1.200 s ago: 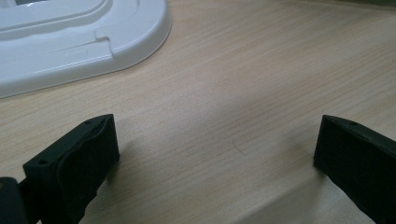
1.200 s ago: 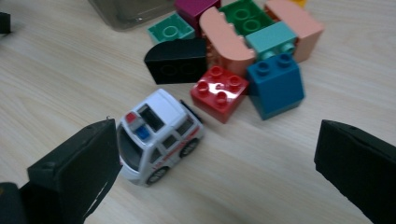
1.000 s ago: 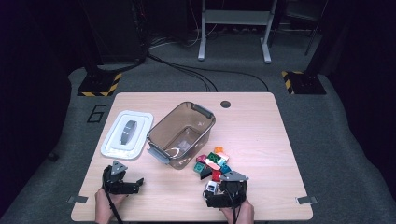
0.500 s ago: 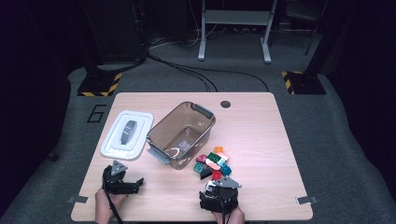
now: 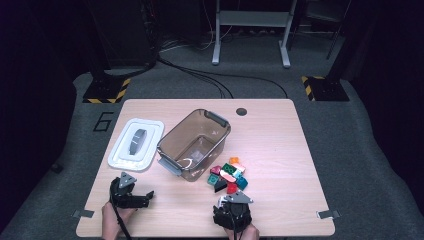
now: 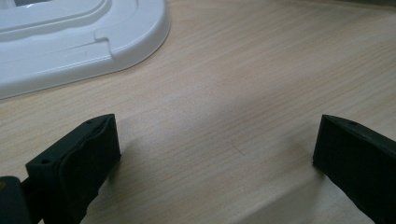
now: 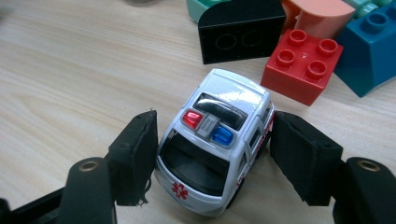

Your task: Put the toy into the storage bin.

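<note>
A: Right gripper view puts the toy car [image 7: 215, 142] between the right tool's [image 7: 212, 154] jaws, both pads at its sides. Gripping?

B: Nearly. The jaws have just been closing around the car; it sits on the bench [image 5: 280, 150] beside the bricks [image 5: 229, 175]. A second ago that tool was wide and higher.

A: And the left tool [image 6: 210, 154]?

B: Open over bare wood, idle. A lift toward the bin [image 5: 195, 142] looks next.
</note>
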Demonstrator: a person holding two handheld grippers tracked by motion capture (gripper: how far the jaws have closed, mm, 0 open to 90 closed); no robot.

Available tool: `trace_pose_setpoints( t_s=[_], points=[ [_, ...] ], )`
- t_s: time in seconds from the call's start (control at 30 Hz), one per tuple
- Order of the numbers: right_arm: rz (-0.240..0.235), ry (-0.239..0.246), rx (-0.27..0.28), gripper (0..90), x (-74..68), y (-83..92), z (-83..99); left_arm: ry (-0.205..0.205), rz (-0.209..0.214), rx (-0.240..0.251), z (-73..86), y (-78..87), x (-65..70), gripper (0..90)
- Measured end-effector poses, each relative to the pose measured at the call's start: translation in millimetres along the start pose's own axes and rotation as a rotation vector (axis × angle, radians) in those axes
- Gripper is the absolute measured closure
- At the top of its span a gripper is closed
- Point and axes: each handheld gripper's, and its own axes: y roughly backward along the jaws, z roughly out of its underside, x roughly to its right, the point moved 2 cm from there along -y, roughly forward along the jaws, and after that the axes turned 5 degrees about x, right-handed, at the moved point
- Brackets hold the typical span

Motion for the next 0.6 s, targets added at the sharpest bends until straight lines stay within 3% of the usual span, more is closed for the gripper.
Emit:
trace_pose_setpoints(
  t_s=[0.33,0.37,0.43,0.47,0.6],
  points=[
    [-0.047,0.082,-0.006,38.2,1.1,3.6,-0.1,0.005,-0.004,0.010,0.5,-0.5,0.6,0.3],
    [-0.060,0.114,0.002,39.8,1.9,3.7,-0.1,0.003,-0.006,0.013,0.5,-0.6,0.5,0.3],
    [-0.088,0.119,-0.001,46.9,4.3,4.9,-0.2,0.004,-0.005,0.012,0.6,-0.5,0.8,0.2],
    [-0.119,0.137,0.003,46.8,5.3,4.6,-0.2,0.004,-0.007,0.009,0.5,-0.4,0.8,0.2],
    [-0.153,0.167,-0.005,47.0,8.2,2.6,-2.4,0.013,-0.005,0.011,0.7,-0.6,1.5,0.3]
  ],
)
